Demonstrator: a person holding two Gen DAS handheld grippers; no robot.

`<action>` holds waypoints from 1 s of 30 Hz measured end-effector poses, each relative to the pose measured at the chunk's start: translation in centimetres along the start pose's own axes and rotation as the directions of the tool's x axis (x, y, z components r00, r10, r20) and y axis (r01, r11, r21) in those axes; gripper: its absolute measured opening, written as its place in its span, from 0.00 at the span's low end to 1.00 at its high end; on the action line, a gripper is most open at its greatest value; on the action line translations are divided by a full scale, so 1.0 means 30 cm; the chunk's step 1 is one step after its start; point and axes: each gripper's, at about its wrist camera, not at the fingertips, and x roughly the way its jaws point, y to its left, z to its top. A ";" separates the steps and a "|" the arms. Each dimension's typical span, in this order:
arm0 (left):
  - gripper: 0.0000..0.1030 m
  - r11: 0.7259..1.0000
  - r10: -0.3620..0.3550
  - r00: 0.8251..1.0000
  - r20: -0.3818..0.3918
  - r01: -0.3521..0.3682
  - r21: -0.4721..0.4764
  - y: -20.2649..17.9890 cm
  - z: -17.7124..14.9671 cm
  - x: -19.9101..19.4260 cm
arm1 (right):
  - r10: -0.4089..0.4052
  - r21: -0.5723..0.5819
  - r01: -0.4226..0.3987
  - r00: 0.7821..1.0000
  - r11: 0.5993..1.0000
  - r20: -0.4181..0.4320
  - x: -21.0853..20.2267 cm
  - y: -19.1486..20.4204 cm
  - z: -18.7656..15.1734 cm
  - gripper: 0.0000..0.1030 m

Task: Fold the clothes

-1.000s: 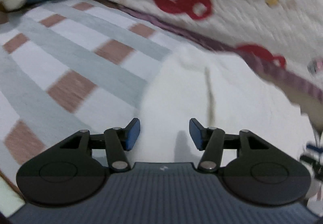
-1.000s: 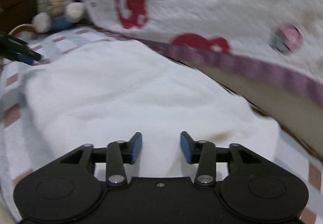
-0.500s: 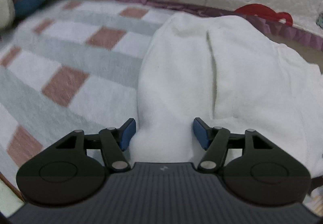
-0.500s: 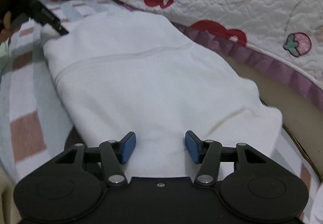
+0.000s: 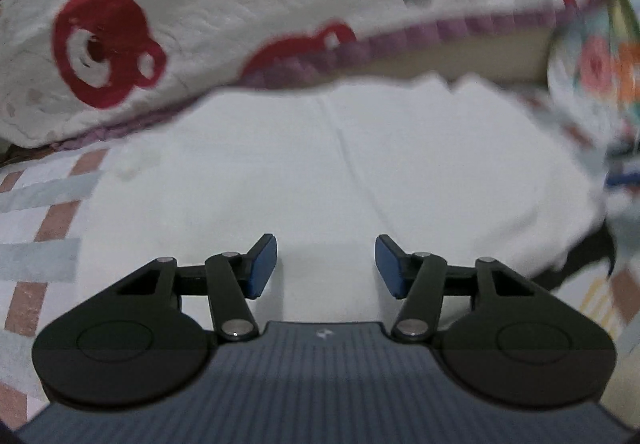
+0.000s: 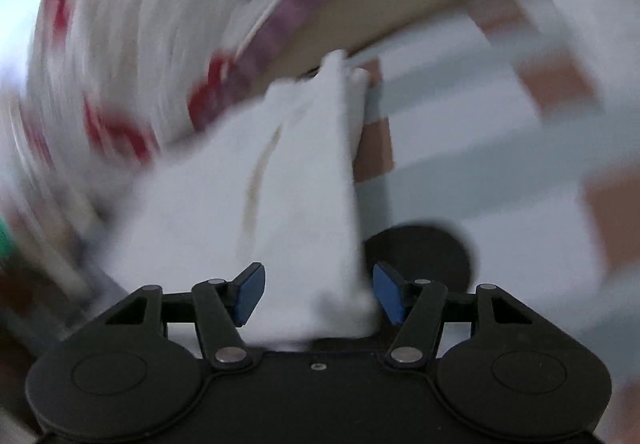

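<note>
- left wrist view: my left gripper [image 5: 326,264] hangs over the white garment [image 5: 320,172], jaws closing but with a clear gap between the blue pads [image 5: 262,264] — no cloth is pinched between them that i can see.
- the garment lies spread on the checked bedsheet [image 5: 40,236], a seam running down its middle; its far edge meets the quilt with red bears [image 5: 160,24], which rises just behind it.
- beside the garment's right end a floral cloth [image 5: 596,72] shows, blurred.
- right wrist view: heavily smeared. my right gripper [image 6: 320,296] has its jaws opening, and a fold of the white garment [image 6: 288,184] sits between the pads [image 6: 250,294] — the right pad seems to touch it, the left stands clear.
- the garment runs away from the gripper toward the quilt [image 6: 120,44], with the bedsheet [image 6: 500,164] on its right.
</note>
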 end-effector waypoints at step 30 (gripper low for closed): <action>0.47 0.989 -0.145 0.988 -0.055 0.145 0.008 -0.016 -0.045 0.100 | -0.024 0.280 -0.013 0.991 0.960 0.131 0.119 0.005 -0.085 0.31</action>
